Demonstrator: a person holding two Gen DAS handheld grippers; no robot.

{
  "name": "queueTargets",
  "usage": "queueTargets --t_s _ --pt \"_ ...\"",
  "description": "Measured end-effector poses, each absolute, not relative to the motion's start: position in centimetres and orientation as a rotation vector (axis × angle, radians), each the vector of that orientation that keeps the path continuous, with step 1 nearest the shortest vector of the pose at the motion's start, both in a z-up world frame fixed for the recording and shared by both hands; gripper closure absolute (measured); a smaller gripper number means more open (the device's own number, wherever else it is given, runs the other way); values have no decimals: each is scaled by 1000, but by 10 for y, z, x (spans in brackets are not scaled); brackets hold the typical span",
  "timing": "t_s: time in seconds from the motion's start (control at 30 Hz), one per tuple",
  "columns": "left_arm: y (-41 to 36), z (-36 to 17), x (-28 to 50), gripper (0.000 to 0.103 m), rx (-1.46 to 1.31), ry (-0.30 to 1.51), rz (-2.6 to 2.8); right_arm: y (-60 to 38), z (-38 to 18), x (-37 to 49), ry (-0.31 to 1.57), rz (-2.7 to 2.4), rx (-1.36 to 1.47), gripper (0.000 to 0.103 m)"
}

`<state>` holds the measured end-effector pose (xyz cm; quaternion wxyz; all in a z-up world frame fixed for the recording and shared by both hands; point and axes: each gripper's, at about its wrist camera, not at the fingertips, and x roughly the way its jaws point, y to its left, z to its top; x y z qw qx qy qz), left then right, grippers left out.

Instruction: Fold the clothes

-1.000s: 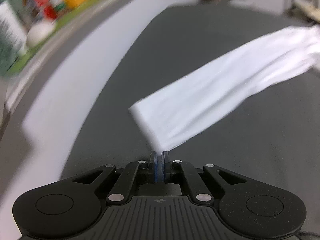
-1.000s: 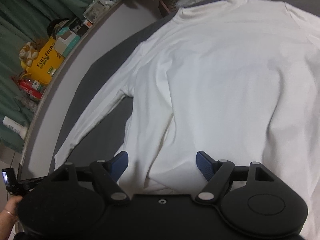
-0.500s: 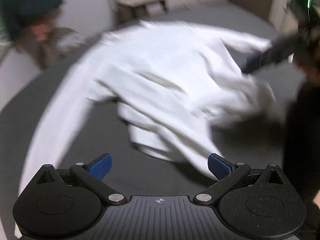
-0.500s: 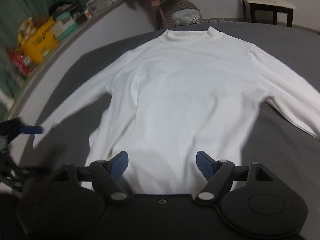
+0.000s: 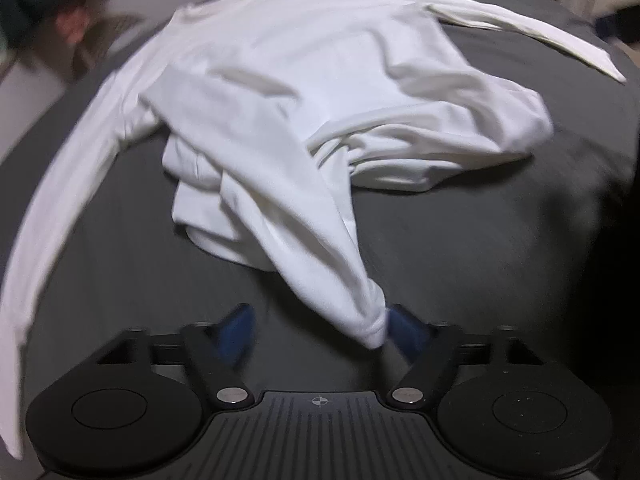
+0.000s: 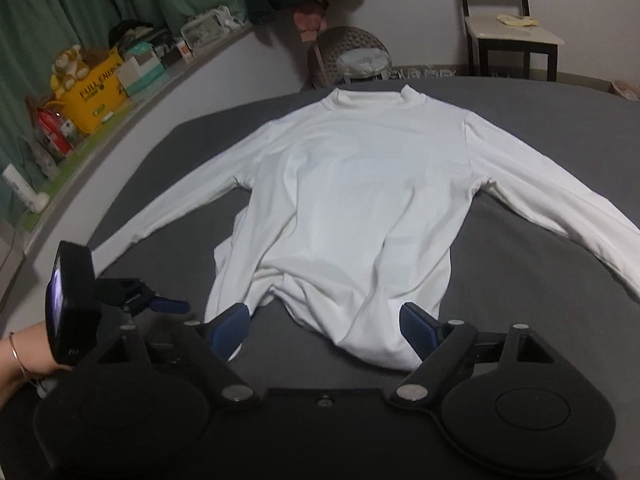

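Observation:
A white long-sleeved shirt lies face up on a grey bed, collar at the far end and both sleeves spread out. Its lower hem is rumpled and lifted. In the left wrist view a bunched corner of the shirt reaches between the jaws of my left gripper and touches the right pad. The jaws are closing, and the left pad stands apart from the cloth. My right gripper hovers over the hem, its jaws opening with cloth lying between them, unpinched. The left gripper shows at the lower left.
A hand holds the left gripper at the bed's near left. A ledge along the left wall carries a yellow box and several bottles. Beyond the bed stand a woven basket and a chair.
The left gripper let go of the sleeve cuff, swung across to the hem and opened wide; its jaws now narrow around a hem corner. The right gripper rose and drew back.

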<state>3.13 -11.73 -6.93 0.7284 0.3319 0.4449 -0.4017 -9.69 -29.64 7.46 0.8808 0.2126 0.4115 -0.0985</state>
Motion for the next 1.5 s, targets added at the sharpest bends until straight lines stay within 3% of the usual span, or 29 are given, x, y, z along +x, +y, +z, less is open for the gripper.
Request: queueTargets --t_s 0.1,0.23,0.3,0.6,0.77,0.9,0.93,1.0,1.07,1.1,1.27,1.43,1.5 --pt "-122 -81 35 46 729 978 -858 -291 74 -98 868 -236 407 21" --pt "-110 -79 52 88 564 1014 -846 -291 75 -105 876 -262 356 21" --pt "-102 -76 61 96 524 1007 -820 -298 70 -105 908 -279 346 21" --pt "-46 -38 107 96 37 995 -761 -340 9 -68 1328 -96 305 22" --pt "-28 -34 124 96 -55 1001 -651 -322 -35 -35 1526 -11 22 24" --pt "-43 -31 127 96 21 1030 -626 -317 -48 -26 1468 4 36 31" --pt "-47 -29 127 96 45 1032 -628 -316 -49 -25 1438 9 55 36" --pt "-48 -25 127 96 37 1037 -646 -316 -50 -23 1395 8 82 53" --pt "-48 -21 127 96 24 1042 -666 -320 -52 -24 1380 3 126 85" --pt "-45 -19 126 96 -1 1048 -688 -324 -52 -26 1371 -1 166 90" --pt "-20 2 120 96 -73 1039 -825 -358 -10 -55 1260 111 529 93" --pt "13 30 130 96 -387 1057 -987 -412 45 -73 1077 227 878 101" --pt "2 18 139 96 -258 1061 -860 -435 58 -75 1002 215 949 101"
